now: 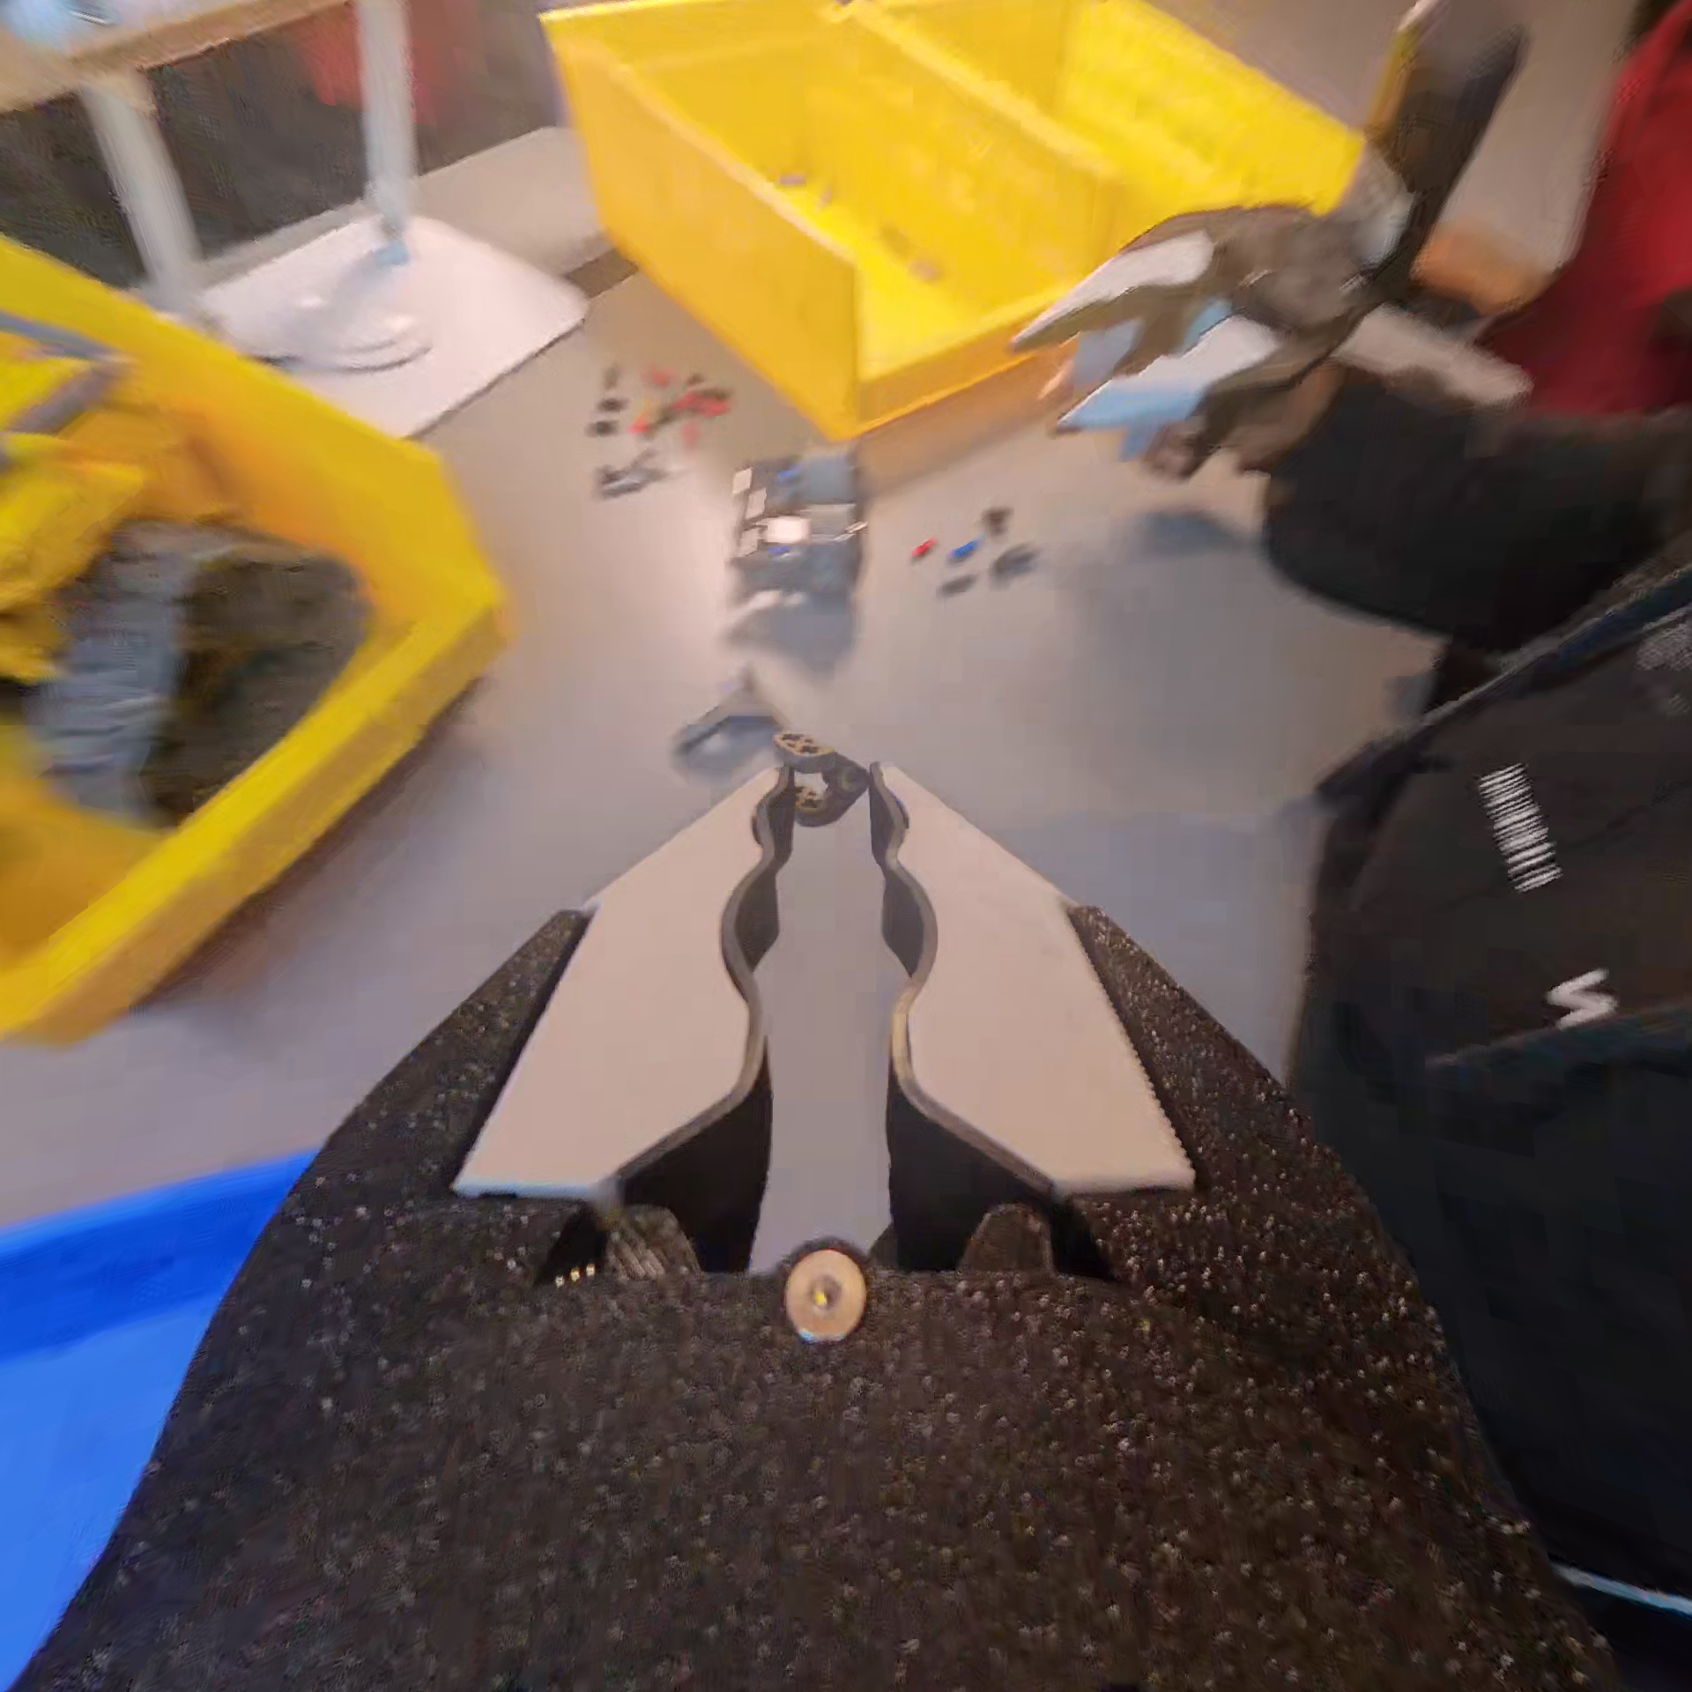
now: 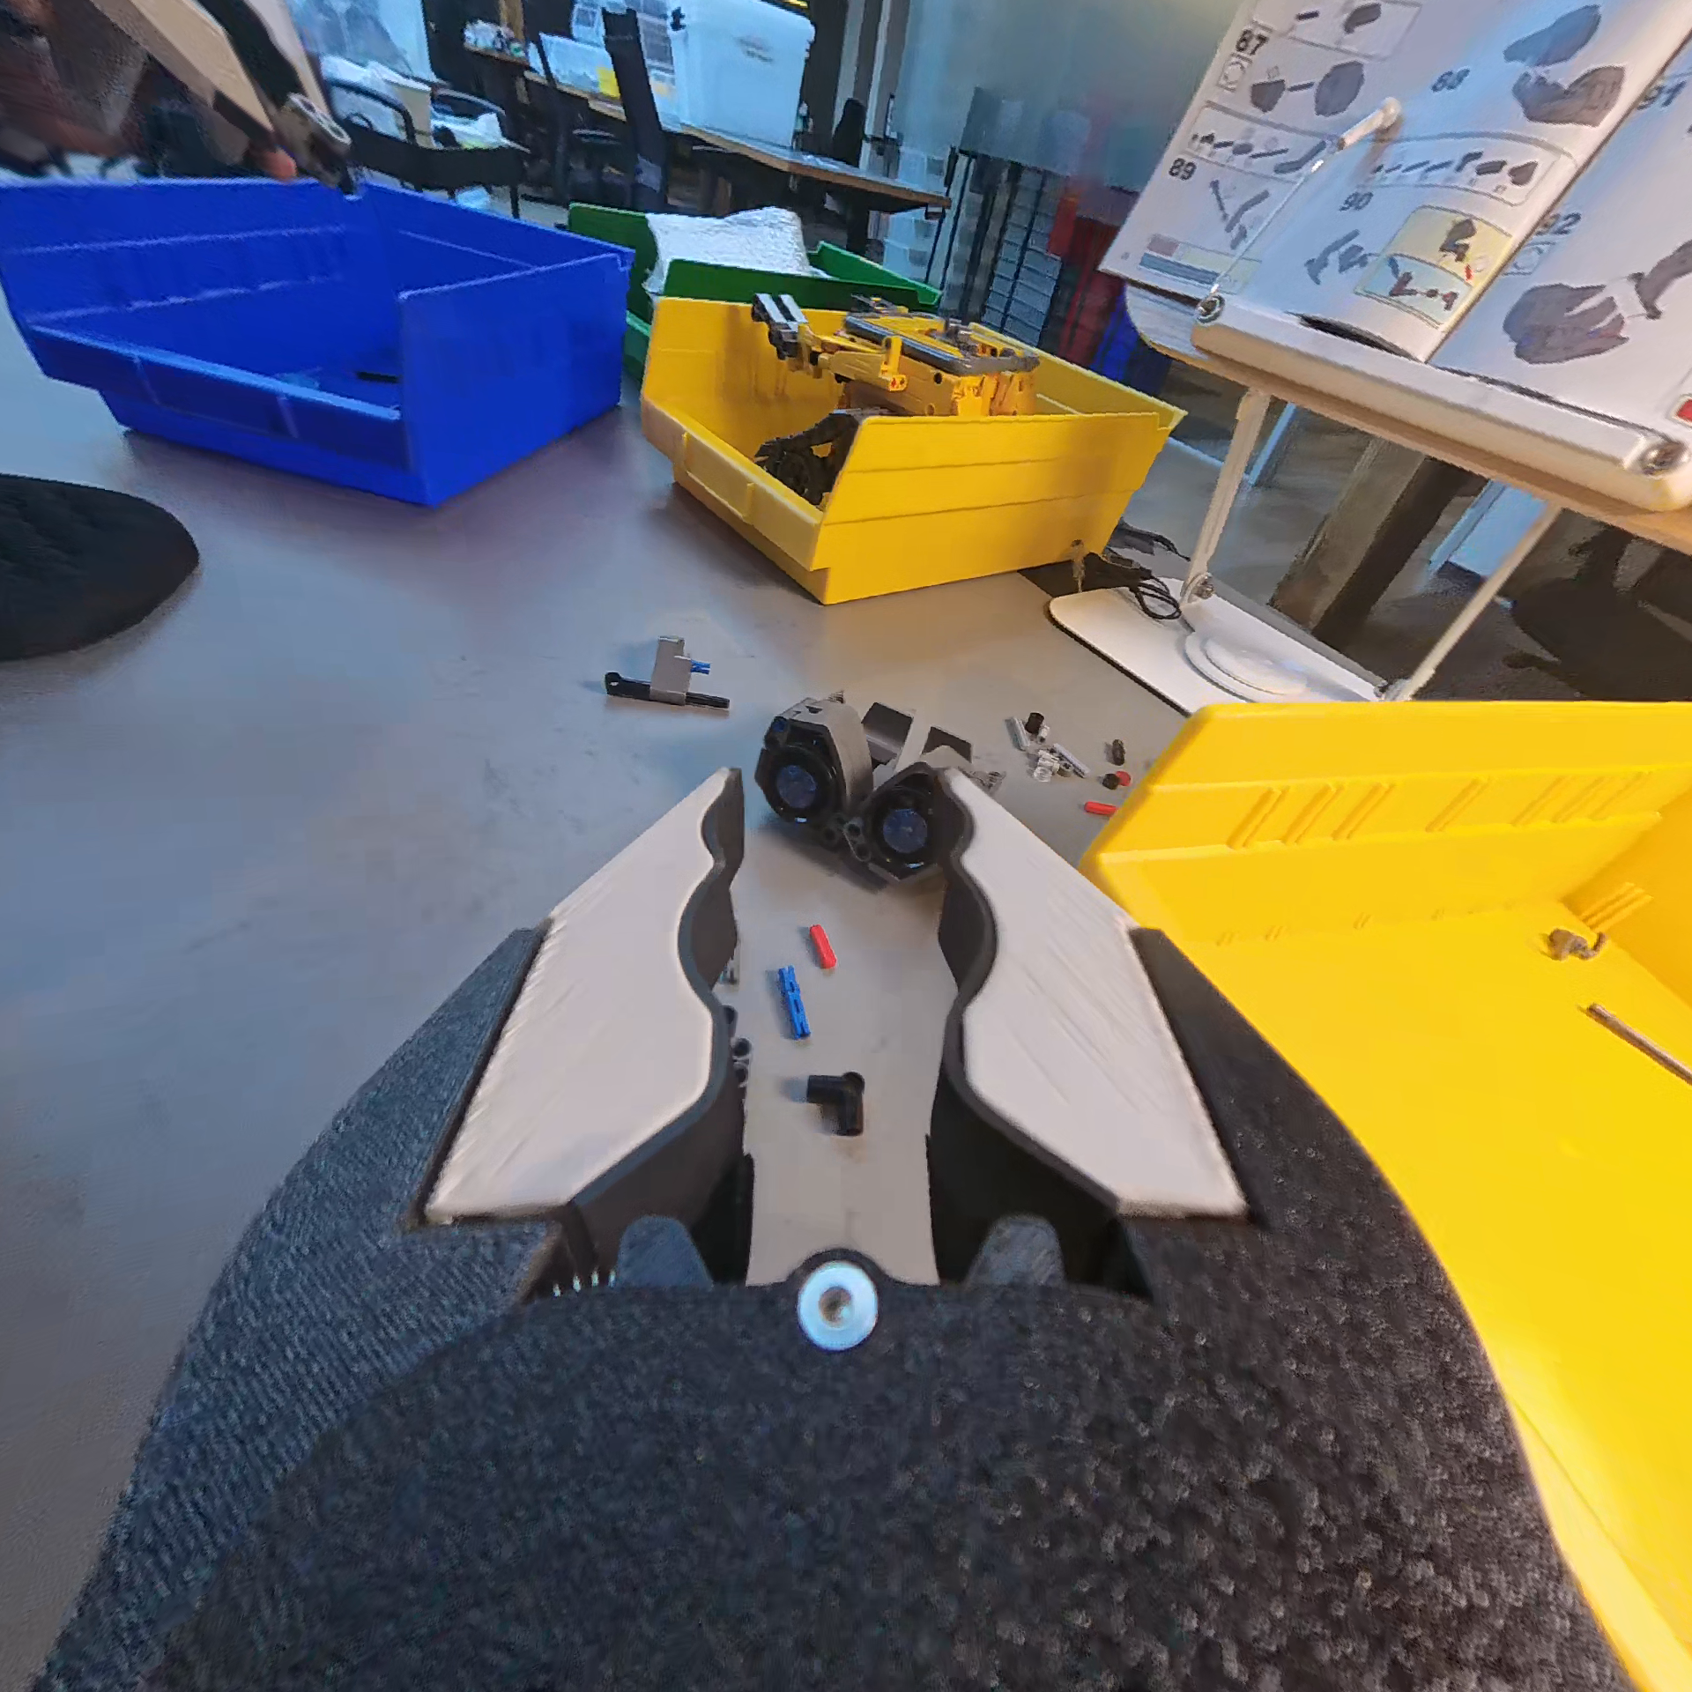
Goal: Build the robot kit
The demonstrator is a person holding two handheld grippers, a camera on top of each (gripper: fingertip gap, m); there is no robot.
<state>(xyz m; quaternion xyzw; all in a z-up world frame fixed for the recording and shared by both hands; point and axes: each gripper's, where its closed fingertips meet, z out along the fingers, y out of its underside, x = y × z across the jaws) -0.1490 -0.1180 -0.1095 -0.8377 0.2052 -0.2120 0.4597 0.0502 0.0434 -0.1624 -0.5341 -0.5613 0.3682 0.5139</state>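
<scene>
Setting: workshop or lab assembly station, as shown by a grey surface (image 2: 320, 732) carrying blue (image 2: 302, 339) and yellow parts bins (image 2: 916, 476), loose small building-kit parts (image 2: 1067, 760), an illustrated instruction booklet on a stand (image 2: 1428, 183), with further workbenches and chairs (image 2: 641, 119) behind.

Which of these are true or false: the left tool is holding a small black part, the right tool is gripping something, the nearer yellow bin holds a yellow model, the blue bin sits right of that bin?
1. The left tool holds a small black part. True.
2. The right tool grips something. False: it is open, above a grey assembly.
3. The far yellow bin holds a yellow model. True.
4. The blue bin sits right of it. False: left.
</scene>
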